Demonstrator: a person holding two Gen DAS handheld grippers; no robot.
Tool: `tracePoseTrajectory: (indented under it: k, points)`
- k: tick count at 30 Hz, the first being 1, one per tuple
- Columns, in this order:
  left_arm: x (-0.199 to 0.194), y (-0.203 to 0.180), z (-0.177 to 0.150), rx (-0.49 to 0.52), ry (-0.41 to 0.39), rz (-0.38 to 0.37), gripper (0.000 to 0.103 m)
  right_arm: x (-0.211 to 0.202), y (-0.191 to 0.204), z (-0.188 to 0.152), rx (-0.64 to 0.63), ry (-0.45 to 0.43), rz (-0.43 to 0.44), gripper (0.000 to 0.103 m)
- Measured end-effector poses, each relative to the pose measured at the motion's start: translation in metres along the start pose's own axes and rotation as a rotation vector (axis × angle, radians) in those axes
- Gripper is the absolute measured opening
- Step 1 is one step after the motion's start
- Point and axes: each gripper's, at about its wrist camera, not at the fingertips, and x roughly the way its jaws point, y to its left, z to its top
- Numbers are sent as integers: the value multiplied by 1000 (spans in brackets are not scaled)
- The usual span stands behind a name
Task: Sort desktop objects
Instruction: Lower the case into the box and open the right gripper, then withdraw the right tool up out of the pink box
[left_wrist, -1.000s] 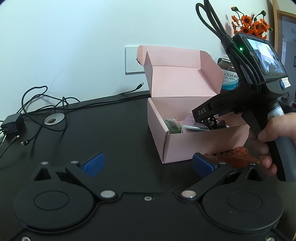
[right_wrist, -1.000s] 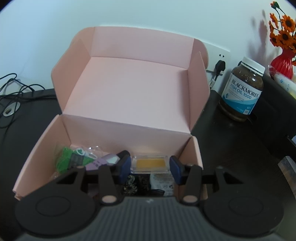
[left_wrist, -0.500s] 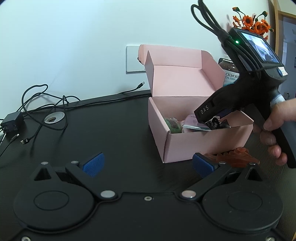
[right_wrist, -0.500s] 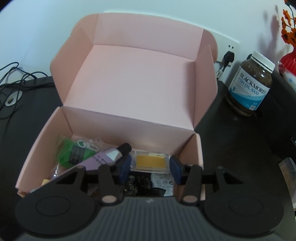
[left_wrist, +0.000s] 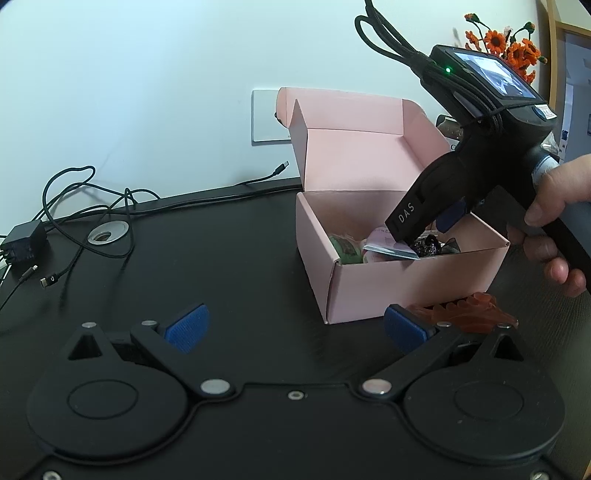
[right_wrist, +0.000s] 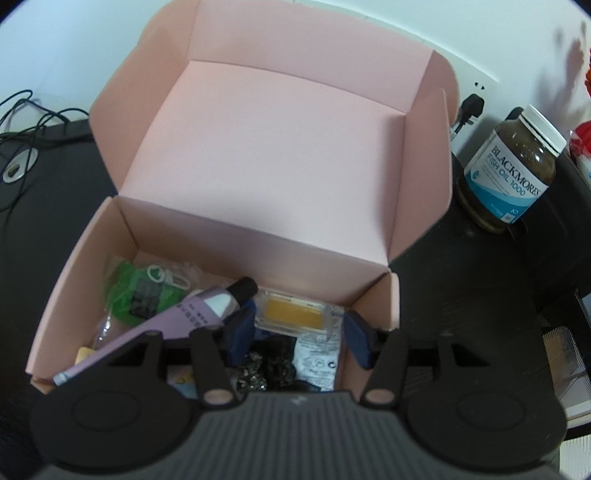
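An open pink cardboard box (left_wrist: 373, 295) (right_wrist: 280, 155) stands on the black desk. In the right wrist view it holds a clear case with a yellow pad (right_wrist: 293, 314), a lilac tube (right_wrist: 177, 317), a green packet (right_wrist: 136, 291), a white sachet (right_wrist: 317, 362) and a dark glittery item (right_wrist: 266, 369). My right gripper (right_wrist: 297, 334) is open above the box's right end, its pads apart on either side of the clear case, which lies in the box. It also shows in the left wrist view (left_wrist: 428, 225). My left gripper (left_wrist: 295, 326) is open and empty, low over the desk in front of the box.
A red-brown comb-like item (left_wrist: 465, 314) lies by the box's front, next to my left gripper's right pad. A fish oil bottle (right_wrist: 513, 166) stands right of the box. Cables and a charger (left_wrist: 26, 243) lie at the desk's left. Orange flowers (left_wrist: 506, 44) stand behind.
My right gripper has opened and let go of the clear case with the yellow pad, which now lies in the box. The gripper has risen a little. My left gripper has not moved.
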Motion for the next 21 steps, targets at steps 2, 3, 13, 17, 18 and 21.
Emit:
tracePoseTrajectory:
  k: [2, 3, 13, 17, 18, 21]
  points:
    - [0, 0, 0, 0, 1, -1, 103, 0, 0, 0, -2, 5, 4, 53]
    - [0, 0, 0, 0, 1, -1, 103, 0, 0, 0, -4, 8, 5, 53]
    - [1, 1, 0, -5, 7, -4, 103, -2, 0, -3, -26, 12, 16, 54]
    - [1, 2, 0, -8, 7, -4, 103, -4, 2, -5, -44, 9, 11, 56]
    - [1, 1, 0, -7, 7, -4, 103, -5, 3, -5, -51, 8, 7, 56]
    - [1, 1, 0, -3, 6, -6, 103, -8, 6, -7, -74, 1, -4, 60]
